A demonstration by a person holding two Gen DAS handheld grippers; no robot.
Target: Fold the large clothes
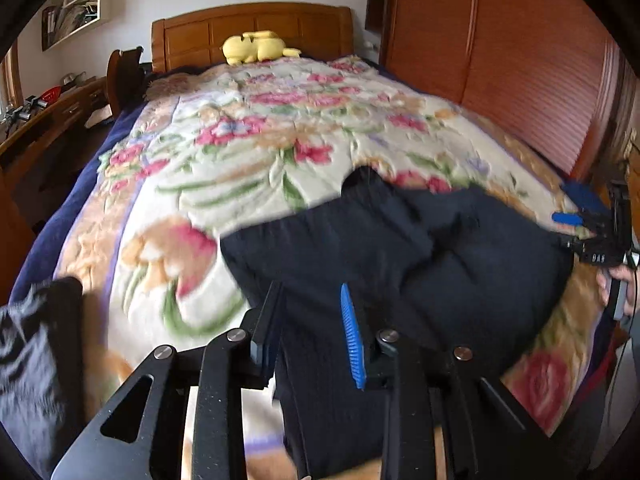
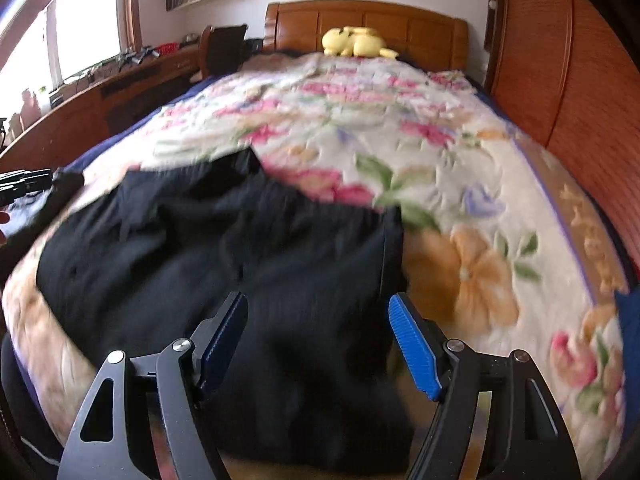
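Observation:
A dark navy garment (image 1: 400,248) lies bunched and partly folded on the floral blanket (image 1: 260,140) at the near end of the bed. My left gripper (image 1: 310,286) hovers over its near edge with the jaws a little apart; cloth shows between and under the fingers, but the pads do not press on it. In the right wrist view the same garment (image 2: 240,248) fills the lower middle, and my right gripper (image 2: 316,298) stands wide open above its near right part. The right gripper (image 1: 576,208) also shows at the garment's right edge, held by a hand (image 1: 616,276).
A yellow plush toy (image 1: 256,48) lies by the wooden headboard (image 1: 256,28). A wooden wardrobe (image 1: 500,60) runs along the bed's right side. A desk (image 1: 48,128) and a chair (image 1: 124,68) stand on the left. Another dark cloth (image 1: 32,340) lies at the near left.

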